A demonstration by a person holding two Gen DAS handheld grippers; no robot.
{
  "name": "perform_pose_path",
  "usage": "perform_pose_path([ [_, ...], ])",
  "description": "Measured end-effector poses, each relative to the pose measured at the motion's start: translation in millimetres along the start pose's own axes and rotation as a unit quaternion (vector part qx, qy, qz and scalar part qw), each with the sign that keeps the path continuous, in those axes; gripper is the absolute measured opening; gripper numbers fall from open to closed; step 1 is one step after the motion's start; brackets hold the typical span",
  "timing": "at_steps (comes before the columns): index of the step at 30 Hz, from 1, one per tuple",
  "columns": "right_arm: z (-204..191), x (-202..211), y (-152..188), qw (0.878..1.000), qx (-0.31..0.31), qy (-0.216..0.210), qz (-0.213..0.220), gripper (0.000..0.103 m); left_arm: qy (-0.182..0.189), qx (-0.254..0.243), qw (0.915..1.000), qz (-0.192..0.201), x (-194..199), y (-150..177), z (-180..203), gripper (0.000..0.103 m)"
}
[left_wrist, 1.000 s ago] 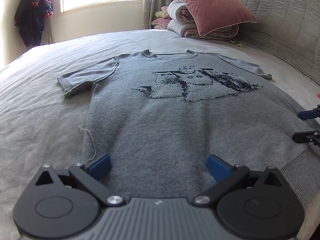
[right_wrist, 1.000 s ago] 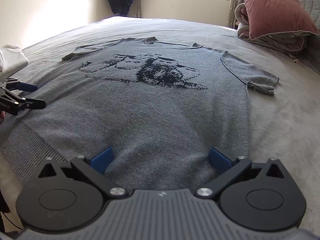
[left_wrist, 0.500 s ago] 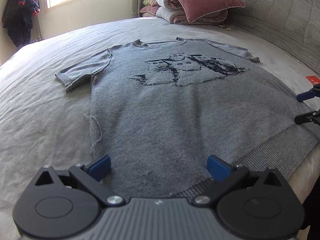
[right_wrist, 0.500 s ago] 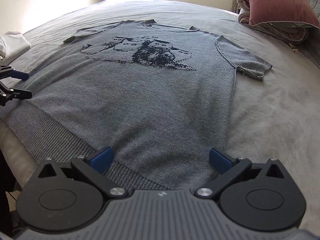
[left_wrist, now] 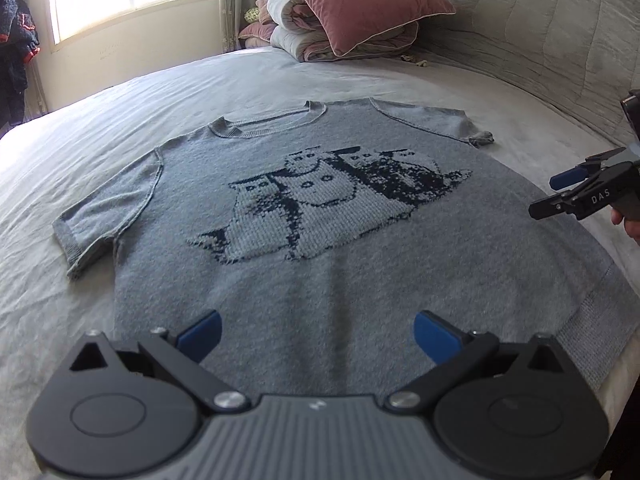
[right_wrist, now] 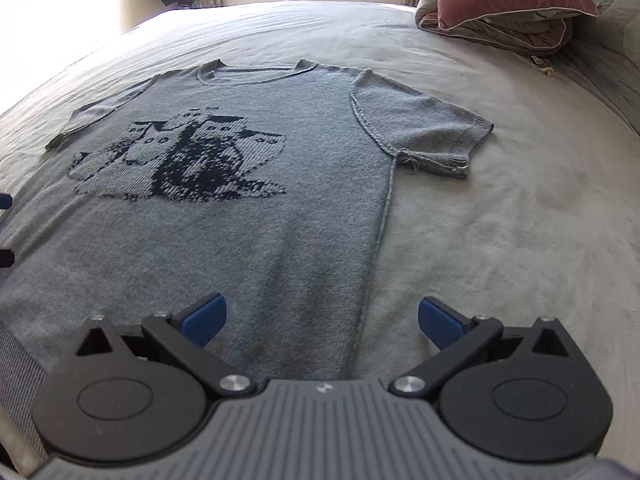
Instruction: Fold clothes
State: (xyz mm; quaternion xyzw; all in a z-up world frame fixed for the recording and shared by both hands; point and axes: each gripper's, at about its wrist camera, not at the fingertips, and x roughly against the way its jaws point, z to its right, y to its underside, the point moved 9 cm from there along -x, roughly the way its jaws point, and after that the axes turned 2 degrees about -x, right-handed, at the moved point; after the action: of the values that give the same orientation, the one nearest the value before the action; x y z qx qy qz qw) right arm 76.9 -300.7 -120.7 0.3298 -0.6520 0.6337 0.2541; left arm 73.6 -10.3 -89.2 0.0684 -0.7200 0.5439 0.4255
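While the sweater (left_wrist: pixel 320 248) lies flat on the bed (left_wrist: pixel 120 120), collar far, hem near both grippers.
Left gripper (left_wrist: pixel 316 332) spread wide, empty, over the sweater's lower middle; right gripper (right_wrist: pixel 320 318) likewise, straddling its right side seam.

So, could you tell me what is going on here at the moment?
A person holds a gripper in each hand over a grey knitted sweater spread flat, front up, on a bed. The left gripper and right gripper both have open jaws and grip nothing. No fold has been made yet.
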Motion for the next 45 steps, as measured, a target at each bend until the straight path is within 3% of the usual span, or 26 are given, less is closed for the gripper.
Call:
perform_pose_path([
  [13, 64.5, -52.8, -65.0, 0.987, -0.152, -0.009, 0.044, 0.103, 0.000, 0.049, 0.9988, 0.009, -80.4, -70.6, -1.2, 0.103],
  [17, 83.4, -64.0, -83.0, 0.979, -0.195, -0.020, 0.062, 0.103, -0.011, 0.055, 0.9981, 0.025, -102.3, -93.6, -3.9, 0.103],
  [22, 110.2, -78.1, -103.6, 0.959, -0.265, -0.035, 0.098, 0.098, -0.013, 0.082, 0.9958, 0.040, -126.7, -115.3, -1.7, 0.103],
  [26, 121.9, -88.3, -116.1, 0.952, -0.280, -0.025, 0.119, 0.090, -0.012, 0.102, 0.9938, 0.042, -145.2, -127.1, 4.3, 0.103],
  [29, 124.4, -94.2, -121.5, 0.952, -0.276, -0.005, 0.130, 0.084, -0.026, 0.089, 0.9945, 0.049, -154.3, -139.4, 9.8, 0.103],
  [37, 105.6, -105.3, -124.2, 0.966, -0.184, 0.133, 0.125, 0.065, -0.030, 0.101, 0.9937, 0.038, -188.2, -156.4, 16.9, 0.103],
  [45, 109.9, -102.1, -123.9, 0.965, -0.194, 0.107, 0.140, 0.046, -0.047, 0.099, 0.9933, 0.036, -205.5, -149.8, 16.3, 0.103],
])
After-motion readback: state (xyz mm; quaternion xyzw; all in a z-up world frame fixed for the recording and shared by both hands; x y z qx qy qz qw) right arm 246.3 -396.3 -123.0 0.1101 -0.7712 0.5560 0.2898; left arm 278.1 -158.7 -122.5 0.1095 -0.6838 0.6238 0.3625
